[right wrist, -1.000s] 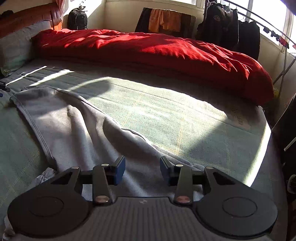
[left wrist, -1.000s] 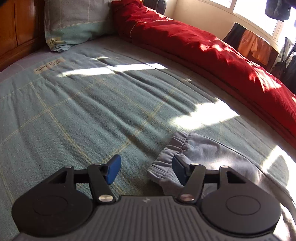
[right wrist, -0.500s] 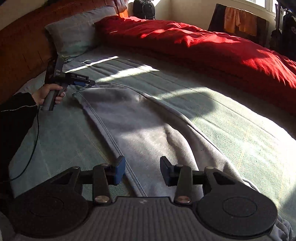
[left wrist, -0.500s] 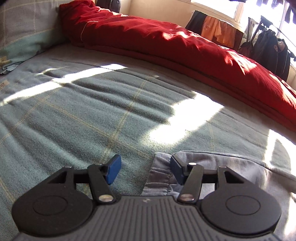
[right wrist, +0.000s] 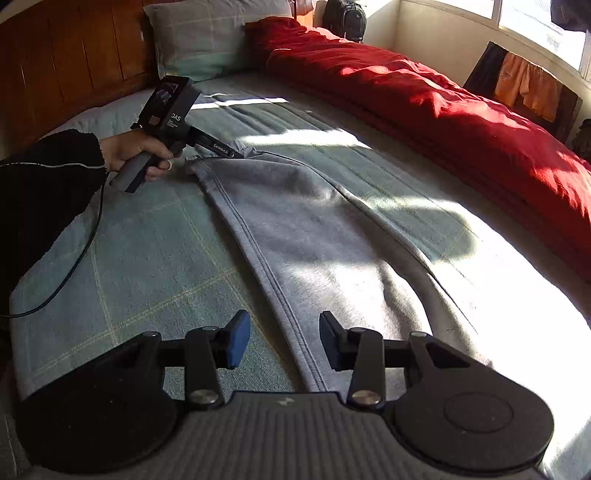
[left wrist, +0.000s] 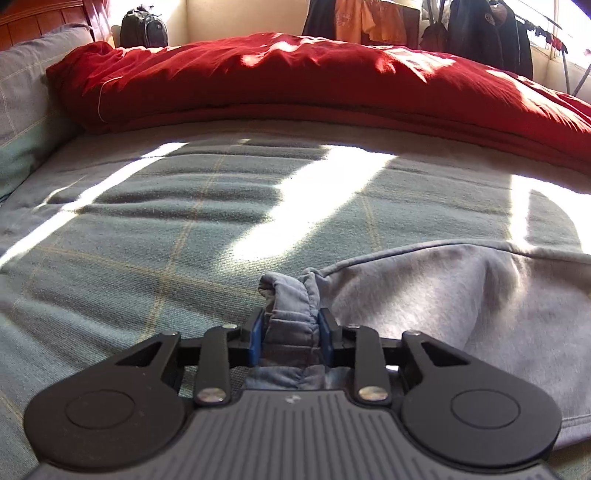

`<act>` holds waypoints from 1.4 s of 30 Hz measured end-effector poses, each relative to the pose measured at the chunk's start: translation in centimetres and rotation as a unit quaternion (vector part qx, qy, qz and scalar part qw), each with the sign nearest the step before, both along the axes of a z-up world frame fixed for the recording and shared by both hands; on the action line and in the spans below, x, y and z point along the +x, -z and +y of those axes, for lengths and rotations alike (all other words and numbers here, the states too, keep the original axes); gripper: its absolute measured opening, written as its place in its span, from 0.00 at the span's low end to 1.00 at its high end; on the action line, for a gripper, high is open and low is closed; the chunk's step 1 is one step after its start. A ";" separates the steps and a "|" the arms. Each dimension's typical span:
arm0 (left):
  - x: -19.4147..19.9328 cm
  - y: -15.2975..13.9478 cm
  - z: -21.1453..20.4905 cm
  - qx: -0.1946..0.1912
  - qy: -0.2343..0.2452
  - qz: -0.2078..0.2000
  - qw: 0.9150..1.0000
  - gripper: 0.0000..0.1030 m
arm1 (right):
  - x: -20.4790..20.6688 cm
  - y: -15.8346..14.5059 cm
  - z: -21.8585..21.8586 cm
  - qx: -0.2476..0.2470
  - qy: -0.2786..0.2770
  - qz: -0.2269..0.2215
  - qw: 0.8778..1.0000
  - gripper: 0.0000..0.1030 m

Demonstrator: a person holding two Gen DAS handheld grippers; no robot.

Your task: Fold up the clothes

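Left wrist view: our left gripper (left wrist: 290, 334) has the grey trousers' elastic waistband (left wrist: 290, 317) bunched up btwn its blue pads (left wrist: 256, 338), jaws closing, both pads already pressing the fabric. Rest of the grey trousers (left wrist: 461, 295) spreads to the right of this gripper, flat on the green checked bedspread (left wrist: 147, 240). Ahead of it, across the bed, lies the red duvet (left wrist: 295, 85), w/ a pillow (left wrist: 22, 103) off to the left and a dark backpack (left wrist: 143, 27) behind.

Right wrist view: our right gripper (right wrist: 284, 339) hangs just over the trouser leg, jaws apart, nothing pinched; the double-stitched side seam (right wrist: 280, 295) runs btwn the fingers. From here the trousers (right wrist: 314, 221) stretch straight ahead to the far end, where our left hand (right wrist: 136, 149), in a black sleeve (right wrist: 48, 177), holds the other gripper (right wrist: 236, 154) at the waistband. Its tips are too small here to tell their state. A cable (right wrist: 79, 258) trails back from that handle over the bedspread (right wrist: 147, 258). Red duvet (right wrist: 443, 110) sits to the right, wooden headboard (right wrist: 74, 55) ahead-left.
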State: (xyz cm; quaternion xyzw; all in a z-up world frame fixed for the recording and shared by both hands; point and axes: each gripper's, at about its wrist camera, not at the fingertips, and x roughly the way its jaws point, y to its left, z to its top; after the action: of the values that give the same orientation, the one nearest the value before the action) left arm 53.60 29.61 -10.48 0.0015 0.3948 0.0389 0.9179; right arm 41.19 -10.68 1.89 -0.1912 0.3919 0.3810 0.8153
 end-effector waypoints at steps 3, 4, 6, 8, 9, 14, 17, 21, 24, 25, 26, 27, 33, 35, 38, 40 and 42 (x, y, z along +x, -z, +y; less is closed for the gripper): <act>0.5 -0.6 0.0 0.026 -0.012 -0.019 0.999 0.27 | 0.3 0.1 -0.4 0.003 0.007 0.002 1.000 0.44; 0.7 -0.9 0.0 0.036 -0.013 -0.026 0.999 0.27 | 0.4 0.2 -0.4 0.004 0.009 0.002 1.000 0.44; 1.4 -1.2 0.1 0.047 -0.015 -0.035 0.998 0.28 | 0.6 0.3 -0.6 0.002 0.012 0.003 1.000 0.44; 2.3 -1.4 0.1 0.059 -0.019 -0.044 0.997 0.29 | 0.8 0.5 -0.8 -0.001 0.015 0.005 1.000 0.44; 2.8 -1.4 0.2 0.063 -0.020 -0.048 0.997 0.30 | 0.9 0.7 -1.0 -0.002 0.018 0.005 1.000 0.44; 4.9 -0.4 0.4 0.065 -0.039 -0.018 0.997 0.39 | 1.7 2.0 -1.5 0.001 0.035 0.024 0.999 0.44; 4.2 -0.7 0.4 0.077 -0.040 -0.014 0.996 0.49 | 1.7 2.4 -1.7 0.000 0.036 0.031 0.999 0.45; 1.9 -3.1 1.2 0.055 -0.055 -0.024 0.997 0.55 | 1.4 2.1 -2.0 0.010 0.033 0.032 0.999 0.47; -0.1 -5.2 1.2 0.019 -0.045 -0.049 0.998 0.56 | 1.3 2.0 -1.9 0.017 0.031 0.033 0.999 0.47; -0.6 -5.6 0.9 0.001 -0.039 -0.051 0.998 0.56 | 1.3 2.0 -1.8 0.019 0.030 0.033 0.999 0.47; -1.0 -5.9 0.7 -0.017 -0.033 -0.052 0.998 0.57 | 1.2 2.1 -1.7 0.018 0.029 0.034 0.999 0.47; -1.3 -5.9 0.3 -0.051 -0.017 -0.039 0.998 0.59 | 1.1 2.1 -1.5 0.018 0.028 0.035 0.999 0.47; -1.0 -2.4 -1.6 -0.168 0.024 0.037 0.985 0.63 | 0.7 2.1 -0.9 0.014 0.022 0.034 0.999 0.47; -0.8 -1.2 -1.1 -0.158 -0.001 0.053 0.986 0.62 | 0.6 2.0 -0.9 0.015 0.024 0.034 0.999 0.47; -1.5 -0.9 0.8 -0.159 -0.034 0.054 0.985 0.63 | 0.4 1.9 -1.2 0.012 0.025 0.029 0.999 0.47; -2.0 -1.2 1.7 -0.127 -0.070 0.056 0.988 0.63 | 0.4 1.9 -1.6 0.012 0.027 0.028 0.999 0.50; -2.3 -1.8 2.5 -0.148 -0.076 0.053 0.985 0.62 | 0.5 1.9 -2.0 0.016 0.031 0.028 0.999 0.50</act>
State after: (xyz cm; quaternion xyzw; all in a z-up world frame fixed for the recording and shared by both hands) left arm 51.32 32.06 -8.64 -0.1627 0.4432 0.0496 0.8801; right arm 41.68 -12.70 -0.03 -0.1553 0.4147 0.3665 0.8183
